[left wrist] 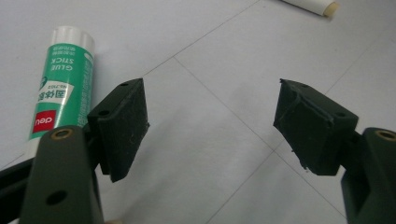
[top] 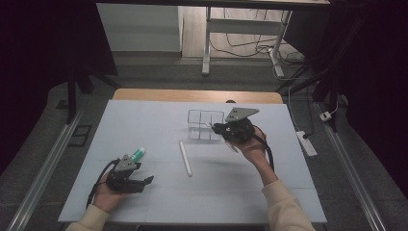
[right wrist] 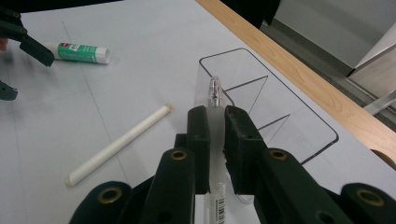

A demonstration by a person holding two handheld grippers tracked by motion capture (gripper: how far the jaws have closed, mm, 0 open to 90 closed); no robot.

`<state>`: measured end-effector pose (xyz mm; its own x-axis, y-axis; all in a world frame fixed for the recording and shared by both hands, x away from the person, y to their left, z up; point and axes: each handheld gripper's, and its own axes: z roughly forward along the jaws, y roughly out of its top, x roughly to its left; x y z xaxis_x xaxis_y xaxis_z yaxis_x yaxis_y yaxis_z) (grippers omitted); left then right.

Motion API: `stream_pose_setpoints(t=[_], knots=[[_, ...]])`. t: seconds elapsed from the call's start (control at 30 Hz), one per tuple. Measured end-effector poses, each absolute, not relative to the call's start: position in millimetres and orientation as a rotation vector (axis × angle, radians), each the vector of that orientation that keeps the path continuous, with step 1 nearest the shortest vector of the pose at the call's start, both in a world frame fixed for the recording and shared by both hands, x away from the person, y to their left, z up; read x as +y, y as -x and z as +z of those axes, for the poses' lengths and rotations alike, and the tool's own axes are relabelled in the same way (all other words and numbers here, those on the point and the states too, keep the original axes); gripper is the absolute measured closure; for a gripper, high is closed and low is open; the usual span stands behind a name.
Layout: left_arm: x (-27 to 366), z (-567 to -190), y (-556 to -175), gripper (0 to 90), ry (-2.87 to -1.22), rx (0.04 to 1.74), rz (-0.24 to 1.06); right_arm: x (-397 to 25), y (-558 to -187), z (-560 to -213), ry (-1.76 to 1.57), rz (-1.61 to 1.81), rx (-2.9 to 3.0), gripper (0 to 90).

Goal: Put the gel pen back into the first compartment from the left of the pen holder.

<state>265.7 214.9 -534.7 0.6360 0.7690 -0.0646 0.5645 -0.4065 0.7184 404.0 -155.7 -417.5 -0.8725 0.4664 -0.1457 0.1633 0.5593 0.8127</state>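
- Right, high view first: our right gripper [top: 217,127] holds a clear pen [top: 210,126] at the near edge of the clear organizer [top: 206,124], far centre of the pale blue mat [top: 144,120]; we judge the pen is headed into a compartment.
- Same view: our left gripper [top: 148,180] rests low at near left, jaws spread, nothing between them; green glue stick [top: 137,154] lies just beyond it, white stick [top: 185,157] lies flat mid-mat, well apart from both grippers.
- Left gripper view: black jaws wide apart with bare mat between; pads look rough, foam-like, squared-off blocks. Glue stick [left wrist: 60,84] lies beside the left jaw, outside the gap, smooth cylinder, green label, white cap; we read this as idle, possibly lined up for the glue stick next.
- Left gripper view, top edge: one end of the white stick [left wrist: 322,6].
- Right gripper view: jaws pressed onto the pen [right wrist: 214,93], thin transparent plastic barrel, tip pointing toward the organizer [right wrist: 280,98]; gripped mid-barrel, likely so the tip can be steered in.
- Organizer is thin clear acrylic with dividers, dark edges, sitting by the wooden table edge [right wrist: 299,74].
- Right gripper view also: white stick [right wrist: 119,143], matte, slender; glue stick [right wrist: 79,52] far left beside the left gripper.
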Motion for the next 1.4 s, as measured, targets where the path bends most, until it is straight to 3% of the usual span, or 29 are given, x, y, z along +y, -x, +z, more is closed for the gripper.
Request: stream_pose_setpoints(t=[1.4], knots=[[215.3, -533.6, -265.1, 25.6, -2.119, 1.036, 0.357, -134.2, -404.6, -415.7, -0.474, 1.28, 2.432, 80.0]])
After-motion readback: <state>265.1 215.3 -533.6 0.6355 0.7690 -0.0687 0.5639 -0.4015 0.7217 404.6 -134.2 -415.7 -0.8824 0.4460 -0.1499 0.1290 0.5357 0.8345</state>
